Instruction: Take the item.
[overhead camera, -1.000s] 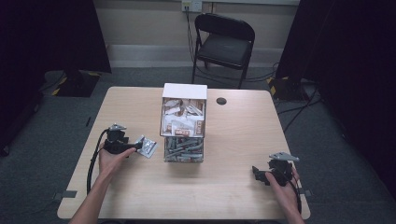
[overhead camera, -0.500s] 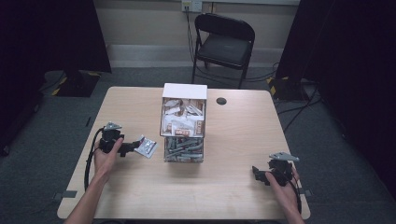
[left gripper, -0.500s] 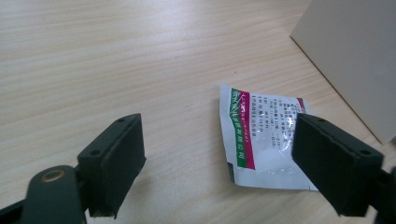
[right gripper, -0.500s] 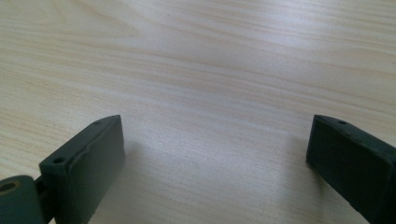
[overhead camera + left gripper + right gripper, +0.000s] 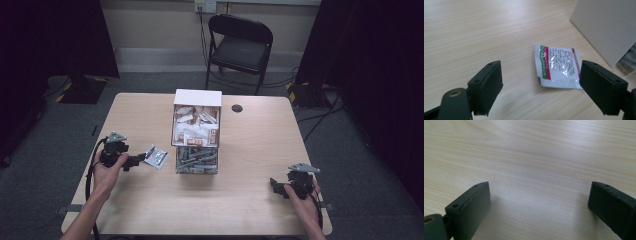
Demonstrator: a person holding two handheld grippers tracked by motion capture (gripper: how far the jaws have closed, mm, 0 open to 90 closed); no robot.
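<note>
A small white sachet (image 5: 156, 156) with red and green print lies flat on the wooden table (image 5: 150, 210), just left of the box (image 5: 196, 131). My left gripper (image 5: 137, 161) hovers a little to its left, open, with nothing between the jaws. In the left gripper view the sachet (image 5: 557, 67) lies just beyond the two black pads (image 5: 489, 87), apart from both, and the left gripper (image 5: 549, 92) points at it. My right gripper (image 5: 274, 186) rests near the table's front right corner, open over bare wood (image 5: 536, 170).
The open-topped box holds several white sachets in its upper part and grey ones in its clear lower part; its plain side (image 5: 606, 27) rises right of the sachet. A small dark disc (image 5: 237, 108) sits behind it. A black folding chair (image 5: 240, 45) stands beyond the table.
My left hand has drawn back to the left and lifted slightly, away from the sachet, which stays on the table. The right hand has not moved.
</note>
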